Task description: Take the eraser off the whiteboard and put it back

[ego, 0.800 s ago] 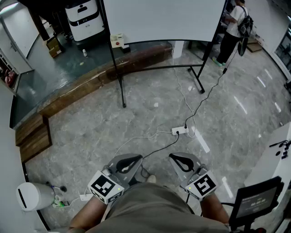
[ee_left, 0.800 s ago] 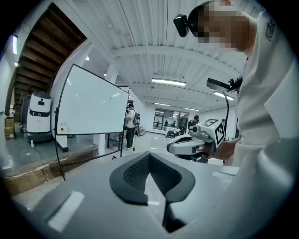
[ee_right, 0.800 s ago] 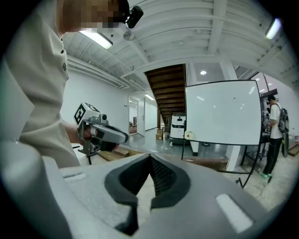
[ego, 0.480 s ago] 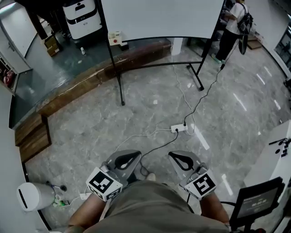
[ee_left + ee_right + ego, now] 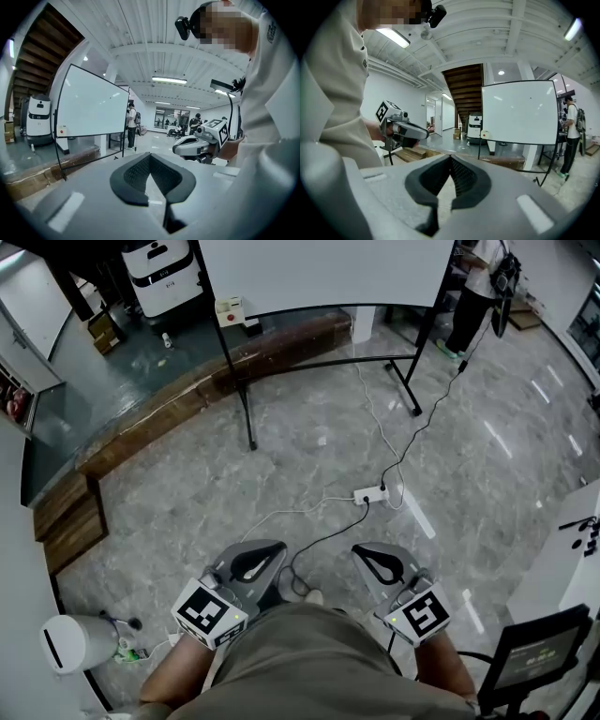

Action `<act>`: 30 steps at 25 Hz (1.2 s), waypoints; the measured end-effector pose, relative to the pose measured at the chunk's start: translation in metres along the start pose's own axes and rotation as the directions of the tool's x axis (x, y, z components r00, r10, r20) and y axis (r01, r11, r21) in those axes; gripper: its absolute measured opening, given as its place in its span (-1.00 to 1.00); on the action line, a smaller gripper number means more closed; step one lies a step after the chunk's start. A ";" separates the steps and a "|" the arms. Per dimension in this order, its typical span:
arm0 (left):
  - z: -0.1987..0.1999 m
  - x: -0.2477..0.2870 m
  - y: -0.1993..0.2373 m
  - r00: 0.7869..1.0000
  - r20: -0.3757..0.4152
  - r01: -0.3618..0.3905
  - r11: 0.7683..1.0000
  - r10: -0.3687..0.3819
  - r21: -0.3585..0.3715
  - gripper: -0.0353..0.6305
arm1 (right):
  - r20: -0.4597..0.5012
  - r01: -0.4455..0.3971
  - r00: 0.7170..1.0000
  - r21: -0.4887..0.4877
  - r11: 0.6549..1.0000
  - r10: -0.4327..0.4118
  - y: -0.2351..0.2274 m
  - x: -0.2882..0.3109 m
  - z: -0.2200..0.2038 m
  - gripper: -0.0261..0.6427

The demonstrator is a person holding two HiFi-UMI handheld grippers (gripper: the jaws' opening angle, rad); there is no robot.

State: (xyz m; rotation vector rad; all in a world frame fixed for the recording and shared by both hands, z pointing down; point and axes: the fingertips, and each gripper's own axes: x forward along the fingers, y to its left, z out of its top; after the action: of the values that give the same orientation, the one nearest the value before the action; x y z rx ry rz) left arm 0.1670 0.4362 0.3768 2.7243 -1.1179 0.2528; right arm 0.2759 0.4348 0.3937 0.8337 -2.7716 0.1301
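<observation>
**A:** So how far along is this?

**B:** Nowhere yet, by my reading. Nothing of the task looks done. The eraser (image 5: 228,311) sits on the whiteboard (image 5: 328,273), and neither tool is near it.

**A:** Where is it from the tools?

**B:** Far ahead of both, well apart from them across open floor. From the left gripper (image 5: 150,161) it lies ahead and off to the left of the jaws' line. From the right gripper (image 5: 451,171) it is ahead and a little right of that line. It hangs at the board's lower left corner, against the frame, just beside the stand's upright.

**A:** And the jaws?

**B:** Both pairs are pressed together, meeting at the tip, with nothing between them. The tools are held low by the person's waist, side by side, noses toward the board.

**A:** What does the eraser look like?

**B:** Small, pale and boxy, with a red spot on its face. That's all I can make out at this range. I take it for the eraser because it's the only thing on the board, whose surface looks blank.

**A:** So what's left?

**B:** Everything, I'd say. Close the gap, spread one pair of jaws, lift the thing off, then set it back on the board.
</observation>
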 end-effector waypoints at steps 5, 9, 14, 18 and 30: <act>0.006 -0.013 0.017 0.999 -0.008 -0.033 0.999 0.033 -0.002 -0.89 | 0.023 -0.001 1.000 -0.028 1.000 0.002 -0.004 0.014 0.004 -0.91; 0.001 -0.013 0.042 0.997 -0.018 -0.076 0.997 0.076 -0.012 -0.89 | 0.004 -0.027 1.000 0.019 0.999 0.027 -0.010 0.039 0.003 -0.90; 0.000 -0.018 0.084 0.996 -0.001 -0.084 0.996 0.084 -0.034 -0.89 | -0.015 -0.032 0.999 0.015 0.999 0.032 -0.013 0.080 0.013 -0.88; -0.001 -0.029 0.131 0.996 0.030 -0.077 0.995 0.079 -0.063 -0.89 | -0.042 -0.026 0.999 -0.008 1.000 0.026 -0.010 0.124 0.027 -0.88; 0.003 -0.070 0.286 1.000 0.022 -0.017 0.997 0.019 -0.070 -0.89 | -0.113 0.017 0.994 0.025 1.000 -0.014 0.001 0.284 0.080 -0.88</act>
State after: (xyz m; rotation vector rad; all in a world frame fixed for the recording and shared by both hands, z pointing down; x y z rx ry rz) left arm -0.0841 0.2830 0.3887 2.6634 -1.1355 0.1822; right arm 0.0295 0.2719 0.3897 0.8271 -2.6630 0.2040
